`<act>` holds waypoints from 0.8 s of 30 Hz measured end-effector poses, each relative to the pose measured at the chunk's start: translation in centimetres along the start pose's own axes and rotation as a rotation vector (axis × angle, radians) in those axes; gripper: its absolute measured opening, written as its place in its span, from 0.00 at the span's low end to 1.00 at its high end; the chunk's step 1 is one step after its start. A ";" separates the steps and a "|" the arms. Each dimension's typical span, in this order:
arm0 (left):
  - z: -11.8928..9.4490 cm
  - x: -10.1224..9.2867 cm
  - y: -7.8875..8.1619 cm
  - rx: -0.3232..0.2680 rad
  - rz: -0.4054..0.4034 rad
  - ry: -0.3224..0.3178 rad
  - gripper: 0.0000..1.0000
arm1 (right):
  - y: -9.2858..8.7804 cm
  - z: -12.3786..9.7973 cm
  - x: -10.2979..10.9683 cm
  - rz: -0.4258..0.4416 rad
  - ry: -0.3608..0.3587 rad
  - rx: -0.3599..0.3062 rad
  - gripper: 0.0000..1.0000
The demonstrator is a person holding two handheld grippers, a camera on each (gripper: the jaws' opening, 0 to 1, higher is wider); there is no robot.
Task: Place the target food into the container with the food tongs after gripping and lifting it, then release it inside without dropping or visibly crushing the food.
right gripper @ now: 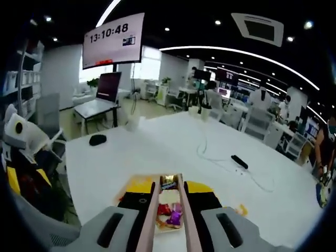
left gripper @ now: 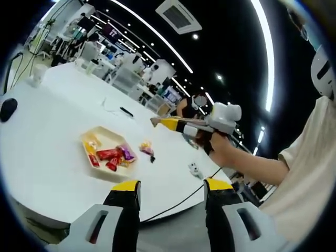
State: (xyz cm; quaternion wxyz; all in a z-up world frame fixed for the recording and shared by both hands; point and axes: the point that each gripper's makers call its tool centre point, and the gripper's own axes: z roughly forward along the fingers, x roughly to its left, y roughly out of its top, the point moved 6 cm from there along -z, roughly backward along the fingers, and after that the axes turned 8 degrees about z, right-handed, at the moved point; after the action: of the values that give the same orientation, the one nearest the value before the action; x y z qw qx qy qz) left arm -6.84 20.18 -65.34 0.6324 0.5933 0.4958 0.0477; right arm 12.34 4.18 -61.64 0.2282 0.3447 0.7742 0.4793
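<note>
Right claw (left gripper: 156, 122) up over the white counter (left gripper: 52, 131), gripped by a person's hand (left gripper: 218, 147), and it's carrying the food tongs (right gripper: 169, 210). In the right gripper view the two pale tong arms run forward side by side between the yellow-tipped jaws, which press them in until the arms sit nearly parallel, a small gold-wrapped piece (right gripper: 168, 182) nipped at the tong tips. So that claw is clamped on the tongs.

Directly beyond and below those tips lies the shallow cream tray (left gripper: 113, 137), the container, with wrapped snacks (left gripper: 109, 155) inside: red ones, a purple one, yellow at the edge. In the right gripper view the red and purple wrappers (right gripper: 170, 214) peek out between the tong arms.

Left claw (left gripper: 172, 188) hangs back at the near edge of the counter, jaws spread wide, nothing between them. Ahead of it and a touch to its left sits the tray; just past the tray's side, one loose snack (left gripper: 146, 149) lies on the bare counter, apart from the tray.

A black cable (left gripper: 178, 202) trails off the counter edge between the left jaws.
</note>
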 end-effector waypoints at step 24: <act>-0.6 0.3 -0.2 -0.025 -0.019 0.031 0.47 | 0.8 1.2 1.3 -0.021 0.050 0.000 0.21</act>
State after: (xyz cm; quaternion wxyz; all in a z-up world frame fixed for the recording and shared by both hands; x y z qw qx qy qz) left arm -7.24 20.75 -65.54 0.6323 0.5798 0.5106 0.0572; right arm 12.55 6.13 -61.48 0.2135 0.3245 0.7832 0.4854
